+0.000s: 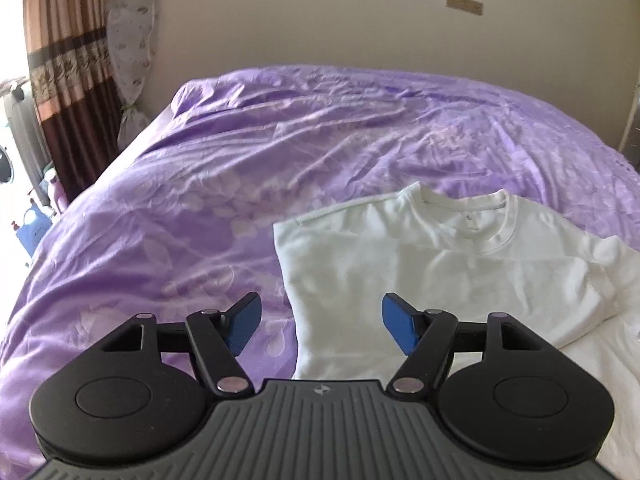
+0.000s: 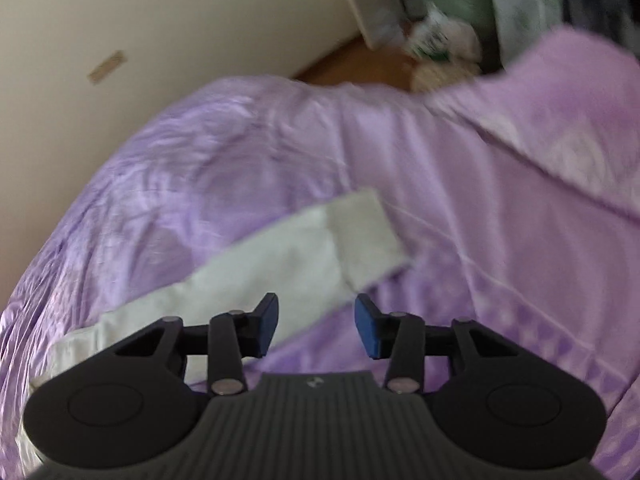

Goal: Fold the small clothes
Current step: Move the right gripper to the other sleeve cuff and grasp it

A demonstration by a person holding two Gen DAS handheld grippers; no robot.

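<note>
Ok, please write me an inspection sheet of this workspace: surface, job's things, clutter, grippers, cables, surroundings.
Surface: bed with wrinkled purple cover.
Job's things: white shirt lies collar away from the camera, left side folded in; one long sleeve stretched out on the cover.
Clutter: nothing seen on the bed.
Grippers: left gripper open, nothing between the jaws; right gripper open above the sleeve, holding nothing.
Cables: nothing seen.
Surroundings: beige wall, striped curtain on the left; blurred things on the floor beyond the bed.
</note>
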